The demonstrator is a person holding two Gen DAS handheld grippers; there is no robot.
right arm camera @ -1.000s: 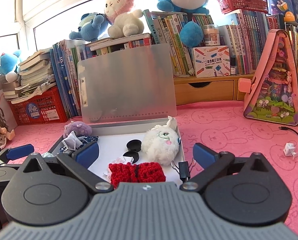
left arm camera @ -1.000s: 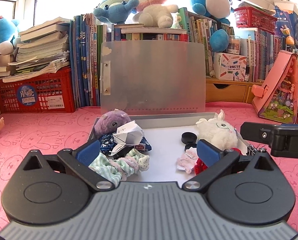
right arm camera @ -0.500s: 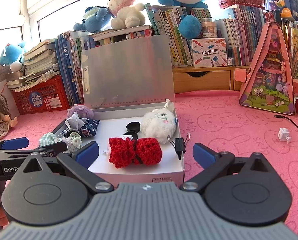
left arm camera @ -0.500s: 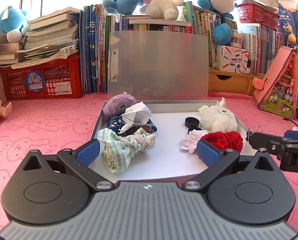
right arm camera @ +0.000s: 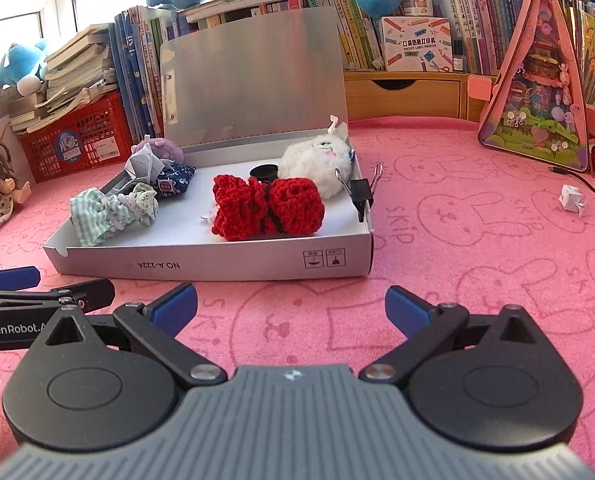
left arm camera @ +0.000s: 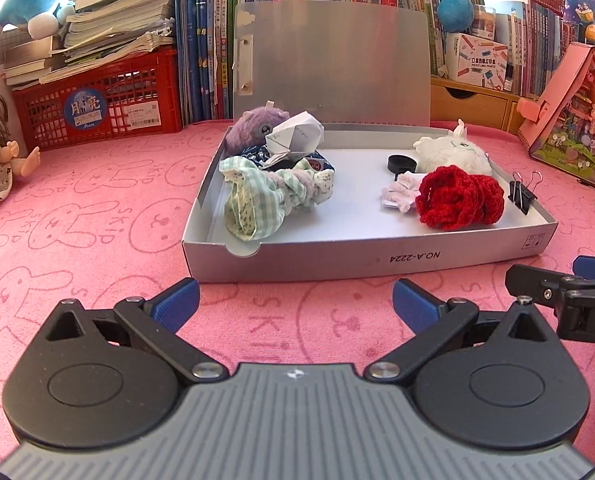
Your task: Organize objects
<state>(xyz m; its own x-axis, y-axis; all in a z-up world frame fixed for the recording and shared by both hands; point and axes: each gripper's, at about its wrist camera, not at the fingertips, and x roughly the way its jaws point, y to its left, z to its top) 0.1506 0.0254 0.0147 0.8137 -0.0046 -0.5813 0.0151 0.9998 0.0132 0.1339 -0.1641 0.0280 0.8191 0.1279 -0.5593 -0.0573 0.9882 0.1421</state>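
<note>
Red yarn bow (right arm camera: 267, 210) and scrunchie (right arm camera: 111, 212) already lie in the grey box (right arm camera: 217, 266); my left claw (left arm camera: 295, 306) and right claw (right arm camera: 291, 304) gape wide, empty. Paper scrap (right arm camera: 573, 199) remains on the desk.

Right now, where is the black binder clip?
The black binder clip is clipped on the right wall of the open grey box, beside the white plush toy and just right of the red crocheted bow; both views show it.

Bright daylight from rear windows, sharp focus, strong fisheye bending at edges
</note>
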